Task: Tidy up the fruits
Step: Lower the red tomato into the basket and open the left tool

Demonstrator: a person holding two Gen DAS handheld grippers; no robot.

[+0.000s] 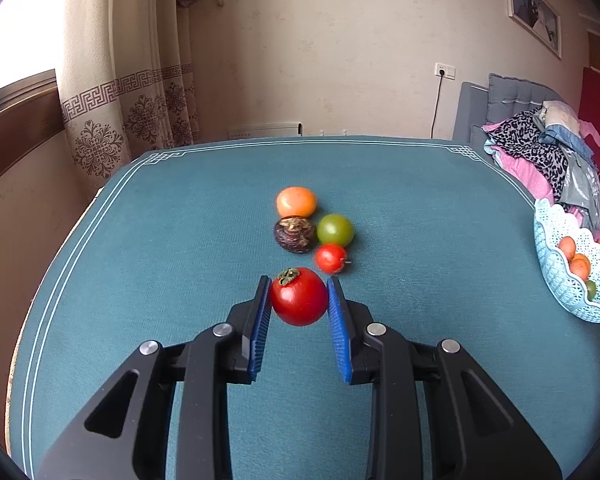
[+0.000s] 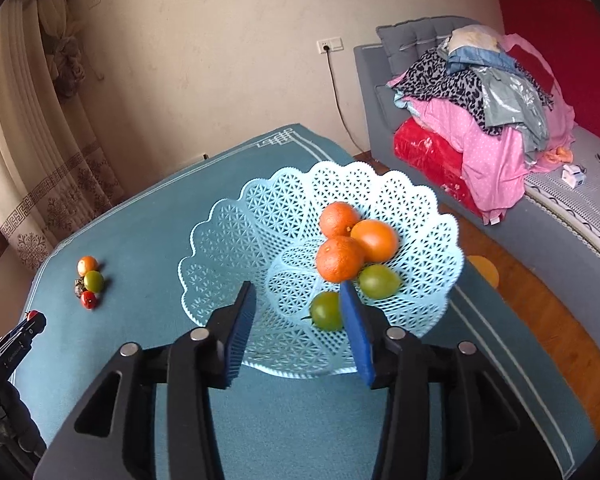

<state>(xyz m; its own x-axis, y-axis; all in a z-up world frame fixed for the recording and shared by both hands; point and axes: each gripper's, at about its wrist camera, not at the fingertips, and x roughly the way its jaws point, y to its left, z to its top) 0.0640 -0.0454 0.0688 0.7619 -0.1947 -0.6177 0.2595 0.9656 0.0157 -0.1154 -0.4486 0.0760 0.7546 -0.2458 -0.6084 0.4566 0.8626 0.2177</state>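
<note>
My left gripper (image 1: 299,284) is shut on a large red tomato (image 1: 299,298) with a dried calyx, just above the teal table (image 1: 160,240). Beyond it lie a small red tomato (image 1: 330,258), a green tomato (image 1: 335,230), a dark mangosteen (image 1: 294,234) and an orange (image 1: 296,202). My right gripper (image 2: 298,290) is open and empty over the near side of the light blue lattice basket (image 2: 236,236), which holds three oranges (image 2: 340,260) and two green tomatoes (image 2: 378,281). The left gripper shows at the left edge of the right wrist view (image 2: 34,320).
The basket (image 1: 556,276) stands at the table's right edge. A grey sofa (image 2: 580,232) piled with clothes (image 2: 488,100) stands to the right of the table. A curtain (image 1: 112,120) and window are at the far left. A wall socket with a cord (image 1: 444,70) is behind.
</note>
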